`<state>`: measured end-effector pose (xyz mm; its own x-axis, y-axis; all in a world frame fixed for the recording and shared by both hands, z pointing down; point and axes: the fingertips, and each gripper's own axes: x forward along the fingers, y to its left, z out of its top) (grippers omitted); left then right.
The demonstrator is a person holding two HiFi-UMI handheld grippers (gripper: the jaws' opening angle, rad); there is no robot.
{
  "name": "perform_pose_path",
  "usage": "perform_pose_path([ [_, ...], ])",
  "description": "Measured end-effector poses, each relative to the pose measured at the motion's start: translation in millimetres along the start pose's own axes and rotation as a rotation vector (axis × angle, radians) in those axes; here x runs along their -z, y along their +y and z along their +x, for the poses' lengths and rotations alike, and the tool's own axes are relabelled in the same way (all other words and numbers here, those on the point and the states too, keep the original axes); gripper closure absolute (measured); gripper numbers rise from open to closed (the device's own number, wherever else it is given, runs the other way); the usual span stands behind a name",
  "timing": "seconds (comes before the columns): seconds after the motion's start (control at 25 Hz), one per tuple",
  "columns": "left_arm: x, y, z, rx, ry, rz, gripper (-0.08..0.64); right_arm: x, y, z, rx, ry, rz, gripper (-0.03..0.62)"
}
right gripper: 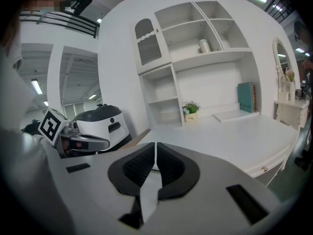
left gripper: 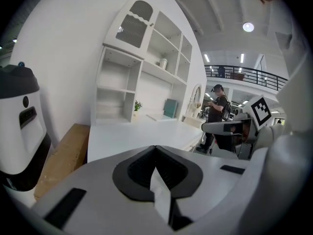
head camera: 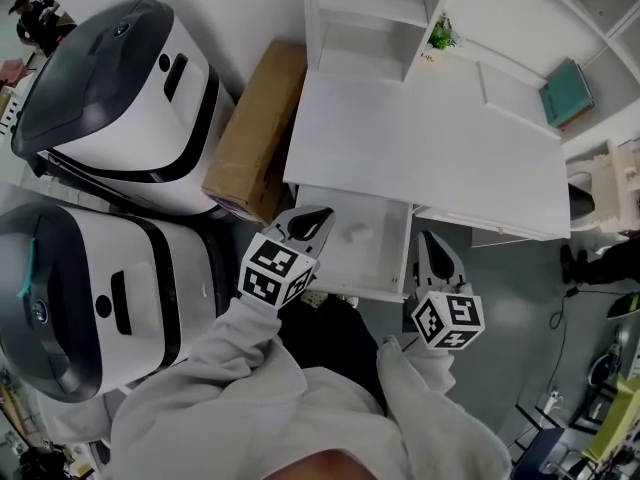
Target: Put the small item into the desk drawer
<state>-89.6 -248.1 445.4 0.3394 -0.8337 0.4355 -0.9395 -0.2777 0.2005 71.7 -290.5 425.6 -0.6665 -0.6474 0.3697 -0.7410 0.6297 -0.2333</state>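
The white desk (head camera: pixel 430 148) has its drawer (head camera: pixel 385 258) pulled out toward me. A small pale thing (head camera: pixel 357 234) lies on the drawer floor; I cannot tell what it is. My left gripper (head camera: pixel 318 214) is shut and empty, its tips over the drawer's left front corner. My right gripper (head camera: pixel 430 238) is also shut with nothing in it, just right of the drawer's front. In the left gripper view the left gripper (left gripper: pixel 155 148) has its jaws together in front of the desk top (left gripper: pixel 137 133). In the right gripper view the right gripper (right gripper: pixel 155 144) shows the same.
A cardboard box (head camera: pixel 258 133) leans left of the desk. Two big white and dark machines (head camera: pixel 120 88) (head camera: pixel 90 298) stand at the left. A small potted plant (head camera: pixel 440 36) and a teal book (head camera: pixel 566 90) sit at the back of the desk. A person (left gripper: pixel 215 111) stands far off.
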Motion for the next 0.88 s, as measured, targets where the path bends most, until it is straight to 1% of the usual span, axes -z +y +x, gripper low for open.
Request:
perform_pose_path([
  [0.12, -14, 8, -12, -0.05, -0.053, 0.019, 0.545, -19, -3, -2, 0.004, -0.036, -0.041, 0.552],
  [0.28, -35, 23, -28, -0.116, -0.154, 0.028, 0.544, -44, -6, -9, 0.035, -0.089, -0.136, 0.552],
  [0.36, -42, 30, -35, -0.154, -0.178, 0.037, 0.545, -54, -9, -13, 0.052, -0.117, -0.157, 0.552],
  [0.48, -49, 36, -43, -0.197, -0.195, 0.066, 0.545, -65, -17, -21, 0.077, -0.151, -0.159, 0.552],
  [0.6, -52, 37, -44, -0.208, -0.203, 0.089, 0.545, -71, -27, -29, 0.107, -0.171, -0.164, 0.554],
  [0.68, -54, 37, -44, -0.21, -0.208, 0.089, 0.545, -71, -32, -32, 0.119, -0.175, -0.16, 0.555],
  [0.88, -58, 28, -39, -0.189, -0.211, 0.105, 0.545, -69, -39, -37, 0.137, -0.172, -0.145, 0.555],
])
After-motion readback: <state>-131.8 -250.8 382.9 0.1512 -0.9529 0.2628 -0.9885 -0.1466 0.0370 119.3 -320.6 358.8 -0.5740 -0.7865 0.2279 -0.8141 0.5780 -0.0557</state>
